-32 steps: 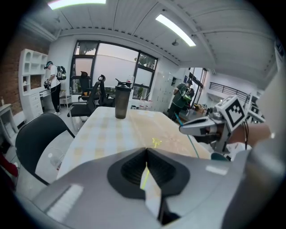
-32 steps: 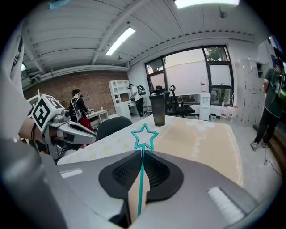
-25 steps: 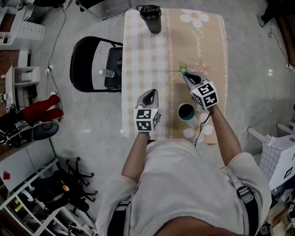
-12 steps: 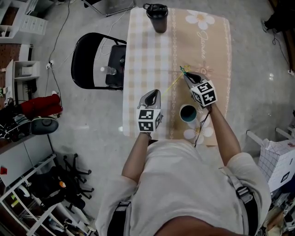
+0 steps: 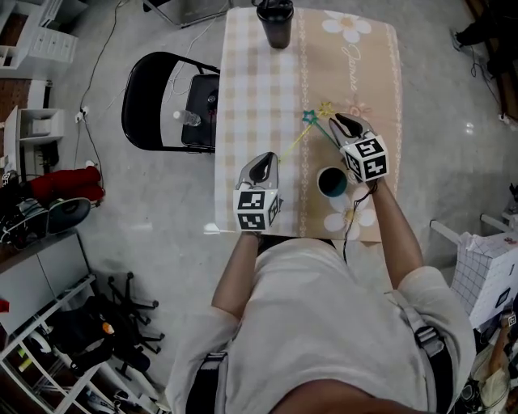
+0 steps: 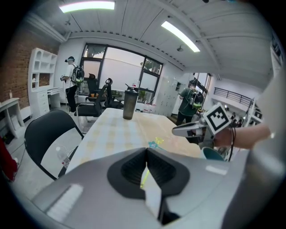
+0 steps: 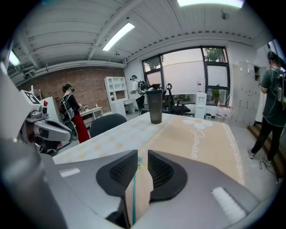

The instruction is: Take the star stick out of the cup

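Two star sticks lie over the tablecloth. The yellow stick with the teal star (image 5: 308, 118) runs back to my left gripper (image 5: 262, 162), whose jaws are shut on its lower end (image 6: 144, 177). The teal stick with the yellow star (image 5: 326, 107) lies in the gap of my right gripper (image 5: 339, 122); its jaws are opening and the pads stand clear of the stick (image 7: 133, 197). The teal cup (image 5: 331, 182) stands upright on the table just behind the right gripper, with no stick in it, and it also shows beside that gripper in the left gripper view (image 6: 213, 154).
A black tumbler (image 5: 275, 21) stands at the table's far end (image 7: 155, 106). A black chair (image 5: 158, 97) holding a bottle is left of the table (image 5: 251, 89). People stand in the room beyond. White shelves and clutter line the floor at left.
The two stars, together at the right gripper's tip before, now sit apart, the teal one to the left. The right jaws have spread. The left gripper has hardly moved.
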The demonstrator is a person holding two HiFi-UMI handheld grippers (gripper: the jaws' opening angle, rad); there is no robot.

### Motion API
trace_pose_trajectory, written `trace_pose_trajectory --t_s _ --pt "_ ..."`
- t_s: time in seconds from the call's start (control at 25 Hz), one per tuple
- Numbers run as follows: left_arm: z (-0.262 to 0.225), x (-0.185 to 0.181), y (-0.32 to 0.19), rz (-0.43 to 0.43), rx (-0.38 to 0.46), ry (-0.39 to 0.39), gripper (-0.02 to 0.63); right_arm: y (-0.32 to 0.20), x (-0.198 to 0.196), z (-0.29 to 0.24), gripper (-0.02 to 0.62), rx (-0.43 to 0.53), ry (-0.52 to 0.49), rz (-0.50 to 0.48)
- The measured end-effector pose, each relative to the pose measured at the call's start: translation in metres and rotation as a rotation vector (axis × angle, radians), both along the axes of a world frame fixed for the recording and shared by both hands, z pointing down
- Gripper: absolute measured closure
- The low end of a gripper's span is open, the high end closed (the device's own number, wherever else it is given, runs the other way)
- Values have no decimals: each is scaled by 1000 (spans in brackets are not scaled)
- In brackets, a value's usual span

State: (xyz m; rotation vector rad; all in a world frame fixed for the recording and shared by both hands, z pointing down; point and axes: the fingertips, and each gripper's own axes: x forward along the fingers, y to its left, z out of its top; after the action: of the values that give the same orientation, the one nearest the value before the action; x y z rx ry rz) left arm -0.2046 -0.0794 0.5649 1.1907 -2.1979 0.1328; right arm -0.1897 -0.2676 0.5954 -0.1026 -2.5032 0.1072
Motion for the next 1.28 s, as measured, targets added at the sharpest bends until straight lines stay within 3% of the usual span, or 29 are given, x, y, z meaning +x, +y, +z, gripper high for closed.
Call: trace_pose_trajectory --t_s 0.2,0.4,0.72,1.28 --pt "-26 13 11 34 58 -37 603 -16 41 -66 591 112 -138 171" --pt "-57 35 22 86 131 -79 603 2 96 -139 595 183 -300 309" --pt "-100 91 45 201 212 -161 603 79 173 -168 595 197 -370 434" --pt "-161 179 93 355 340 -260 603 195 262 -217 597 256 -486 560"
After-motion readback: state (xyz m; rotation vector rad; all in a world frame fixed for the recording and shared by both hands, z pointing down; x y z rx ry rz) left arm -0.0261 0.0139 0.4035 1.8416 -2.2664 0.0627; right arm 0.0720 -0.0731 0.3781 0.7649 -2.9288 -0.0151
